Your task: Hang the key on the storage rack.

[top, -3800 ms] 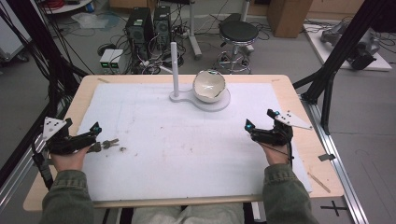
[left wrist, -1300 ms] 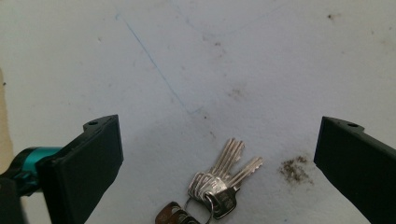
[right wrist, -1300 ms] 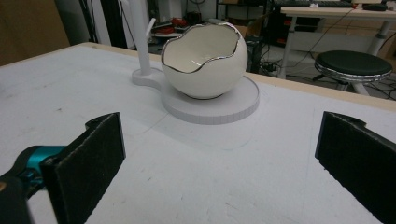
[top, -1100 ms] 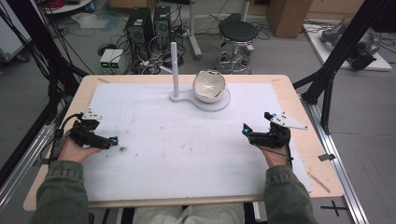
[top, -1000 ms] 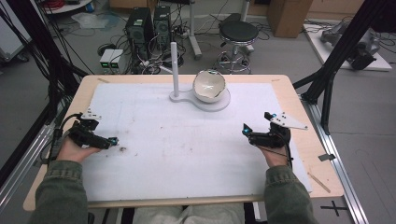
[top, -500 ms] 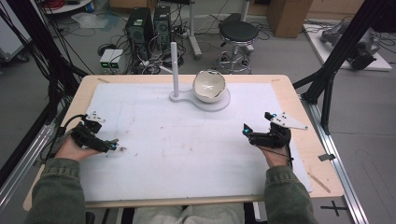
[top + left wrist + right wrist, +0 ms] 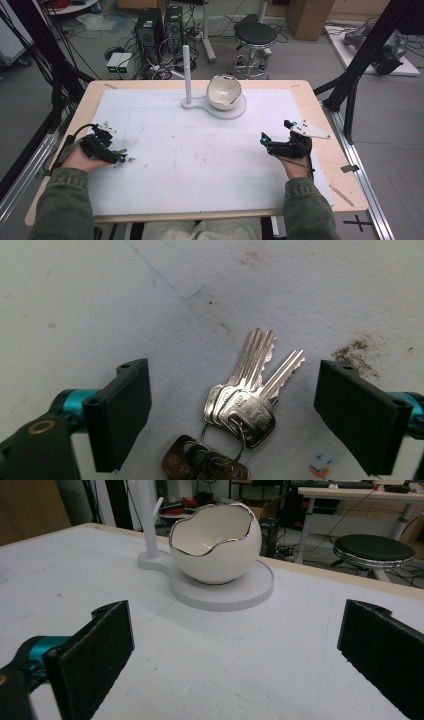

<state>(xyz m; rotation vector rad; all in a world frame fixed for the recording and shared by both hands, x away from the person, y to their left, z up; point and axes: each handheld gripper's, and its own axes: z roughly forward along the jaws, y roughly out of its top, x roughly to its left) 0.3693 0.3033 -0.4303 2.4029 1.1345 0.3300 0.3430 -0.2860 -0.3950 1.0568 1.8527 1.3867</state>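
Observation:
A bunch of silver and brass keys [image 7: 245, 405] on a ring lies flat on the white mat at the left, small in the high view [image 7: 129, 160]. My left gripper [image 7: 235, 372] points down over the keys, one black pad on each side and both clear of the metal. Its jaws have just been closing and still stand apart around the keys. The same gripper [image 7: 117, 156] shows in the person's left hand near the mat's left edge. My right gripper [image 7: 235, 630] rests open at the right [image 7: 276, 131], with nothing between its pads, facing the bowl.
A white egg-shaped bowl [image 7: 224, 92] with a silver jagged rim sits on a round white stand [image 7: 235, 109] at the table's far middle, next to an upright white post [image 7: 187, 70]. The mat [image 7: 200, 160] has dark smudges near the keys.
The left hand has tipped its gripper down over the keys and shifted slightly. The right hand and gripper have stayed where they were.

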